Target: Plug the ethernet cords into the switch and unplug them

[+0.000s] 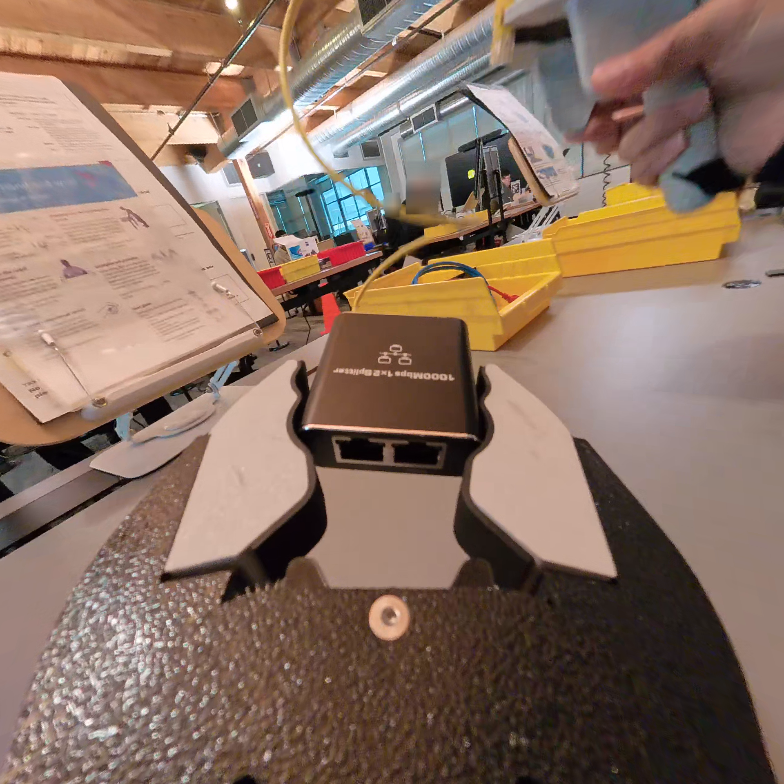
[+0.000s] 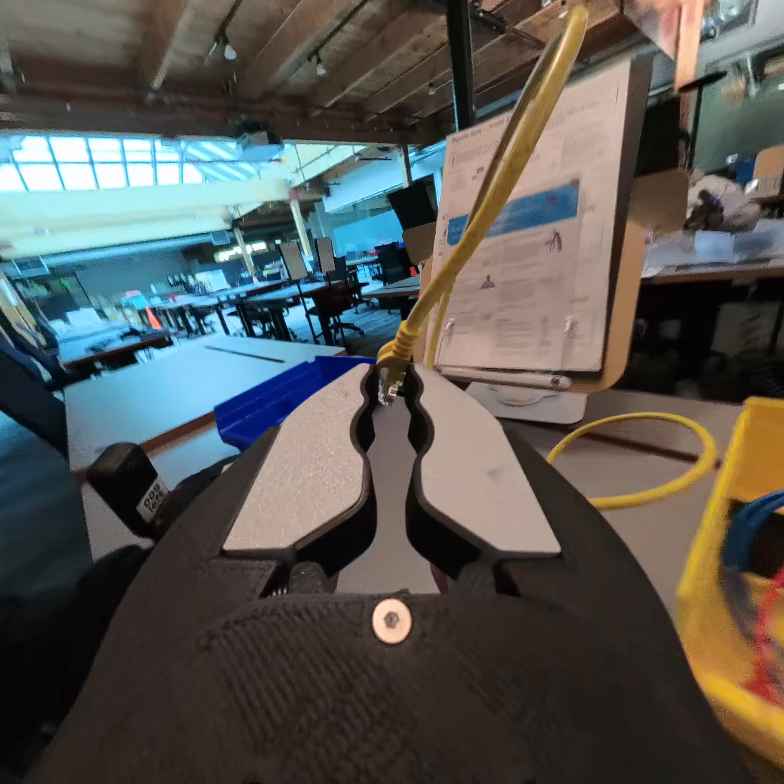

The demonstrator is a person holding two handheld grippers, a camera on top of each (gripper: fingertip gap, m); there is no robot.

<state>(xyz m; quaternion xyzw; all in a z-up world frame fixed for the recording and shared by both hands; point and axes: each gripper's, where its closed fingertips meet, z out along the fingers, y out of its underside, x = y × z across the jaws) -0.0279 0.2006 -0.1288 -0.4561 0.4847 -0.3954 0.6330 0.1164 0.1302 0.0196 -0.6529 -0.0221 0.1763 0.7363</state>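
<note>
My left gripper [image 1: 392, 392] is shut on a small black switch [image 1: 392, 382] and holds it above the grey table, its two empty ports [image 1: 390, 452] facing the camera. My right gripper [image 2: 392, 388] is shut on the clear plug [image 2: 388, 388] of a yellow ethernet cord [image 2: 505, 178]. The cord arcs up out of the top of the view and loops back down onto the table [image 2: 636, 500]. In the left wrist view the right gripper appears blurred at the top right in a person's hand [image 1: 687, 97], with the yellow plug [image 1: 502, 42] and the cord [image 1: 309, 140] hanging from it.
Yellow bins [image 1: 458, 301] stand on the table behind the switch, one with a blue cord [image 1: 445, 269] and a red cord [image 1: 502, 292] inside. A document stand [image 1: 106, 254] is at the left. A blue bin [image 2: 275, 403] lies past the right gripper.
</note>
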